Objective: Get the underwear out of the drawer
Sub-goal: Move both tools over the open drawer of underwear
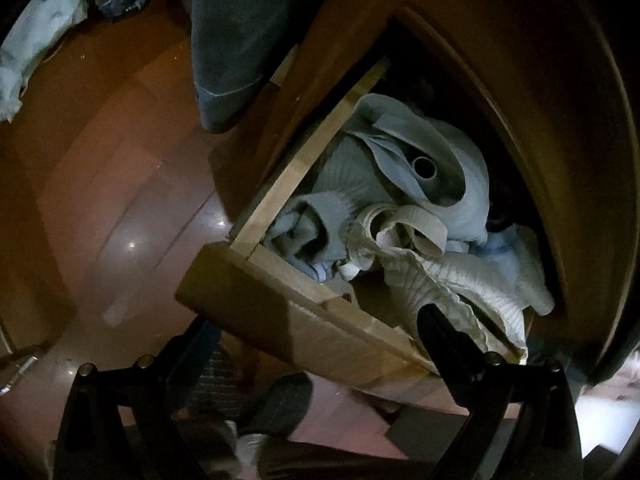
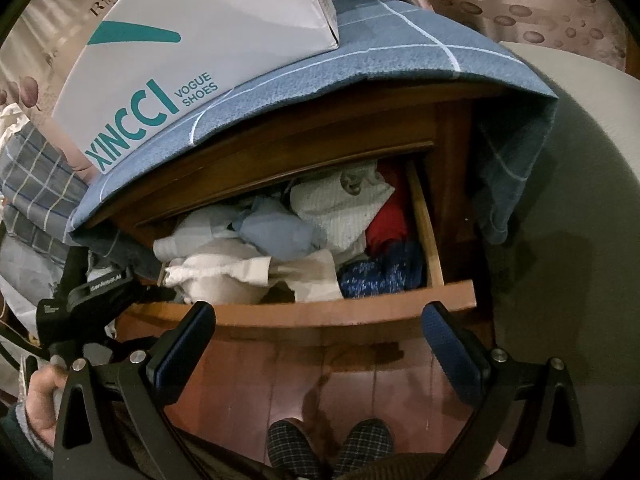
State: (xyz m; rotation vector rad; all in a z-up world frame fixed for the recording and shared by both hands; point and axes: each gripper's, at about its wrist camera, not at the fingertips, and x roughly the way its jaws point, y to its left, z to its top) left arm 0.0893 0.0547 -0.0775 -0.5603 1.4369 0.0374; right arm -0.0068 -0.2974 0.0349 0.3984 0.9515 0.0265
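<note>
Left gripper, fingers spread, straddles the drawer front with one finger dipping onto the cream ribbed underwear inside, likely starting a pick, while the open, empty right gripper waits outside that front.

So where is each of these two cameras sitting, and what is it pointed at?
Left wrist view: rides on the left gripper, looking down into the open drawer of clothes; its black fingers and a slippered foot show.
Right wrist view: rides on the right gripper, facing the drawer front-on below a shoe box; its open fingers, both slippers, the left gripper and the hand holding it show.
Shared: the same drawer and its pale clothes.
</note>
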